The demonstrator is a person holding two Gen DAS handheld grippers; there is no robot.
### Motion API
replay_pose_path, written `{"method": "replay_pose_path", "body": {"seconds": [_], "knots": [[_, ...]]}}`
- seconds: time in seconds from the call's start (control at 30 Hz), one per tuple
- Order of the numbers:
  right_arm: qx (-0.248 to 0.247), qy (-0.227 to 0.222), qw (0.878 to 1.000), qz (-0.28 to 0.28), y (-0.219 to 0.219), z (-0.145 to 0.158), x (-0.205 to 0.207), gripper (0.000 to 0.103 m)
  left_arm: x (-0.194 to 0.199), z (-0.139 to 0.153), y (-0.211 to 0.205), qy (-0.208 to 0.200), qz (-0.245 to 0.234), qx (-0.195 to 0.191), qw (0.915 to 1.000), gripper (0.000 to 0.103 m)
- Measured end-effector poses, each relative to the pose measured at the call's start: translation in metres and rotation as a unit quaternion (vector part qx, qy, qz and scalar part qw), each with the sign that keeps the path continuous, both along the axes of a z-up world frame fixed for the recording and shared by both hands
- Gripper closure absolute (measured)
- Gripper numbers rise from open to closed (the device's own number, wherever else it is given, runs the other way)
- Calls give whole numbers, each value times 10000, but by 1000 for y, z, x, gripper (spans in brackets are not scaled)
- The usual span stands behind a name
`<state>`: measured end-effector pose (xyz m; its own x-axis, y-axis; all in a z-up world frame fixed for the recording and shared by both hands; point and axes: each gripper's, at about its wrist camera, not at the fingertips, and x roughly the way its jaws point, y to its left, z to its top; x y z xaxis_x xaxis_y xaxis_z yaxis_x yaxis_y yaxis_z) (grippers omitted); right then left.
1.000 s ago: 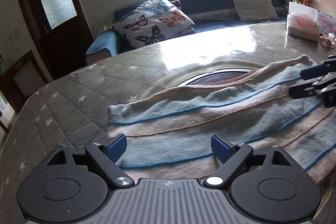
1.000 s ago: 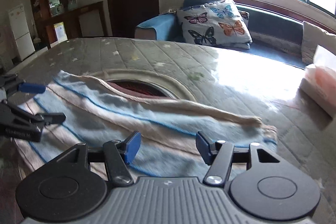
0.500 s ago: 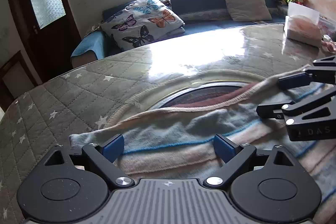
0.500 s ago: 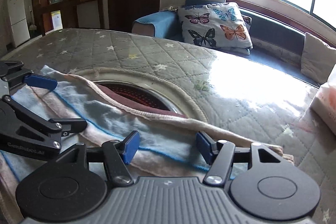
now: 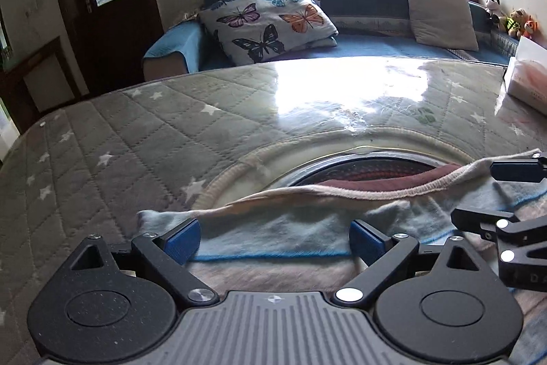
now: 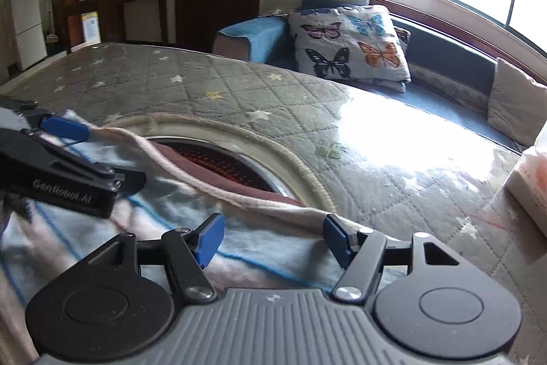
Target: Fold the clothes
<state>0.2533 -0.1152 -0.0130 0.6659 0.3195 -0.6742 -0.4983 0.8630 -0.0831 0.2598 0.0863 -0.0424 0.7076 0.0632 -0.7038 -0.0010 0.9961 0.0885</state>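
— Striped cloth, pale blue and pink, is seen spread along the near edge of the quilted desk (image 5: 136,132); is a fold under way?

— That is judged likely, though not settled. The striped garment (image 5: 280,228) is laid flat, its far hem lapped over the round cut-out (image 5: 369,159) in the middle of the desk. At the garment's left end, the left gripper (image 5: 273,236) is held low over the cloth, its blue-padded fingers (image 5: 181,240) set wide apart and closed on nothing.

— And the right?

— The right gripper (image 6: 273,236) is placed at the garment's right end, just short of the hem. Its fingers (image 6: 210,236) are likewise spread wide, with cloth seen between them but not pinched.

— So which step is in hand?

— Either an edge is about to be taken up for a fold, or one has just been let go; both are fitted by open fingers over flat cloth.

— What would a further fold call for?

— Both edges would have to be pinched evenly and carried together, so that the soft knit is not dragged askew. The tissue box (image 6: 530,180) at the far right edge is well clear.
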Motion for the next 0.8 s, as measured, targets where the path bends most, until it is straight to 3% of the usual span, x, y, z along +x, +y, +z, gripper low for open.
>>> {"method": "replay_pose_path", "body": {"seconds": [0.27, 0.8], "knots": [[-137, -115, 9994, 306, 14, 0, -30, 37, -40, 3, 15, -85, 42, 246, 9997, 7], [-141, -318, 9931, 1124, 71, -8, -107, 30, -123, -2, 64, -290, 539, 238, 9978, 3]]}}
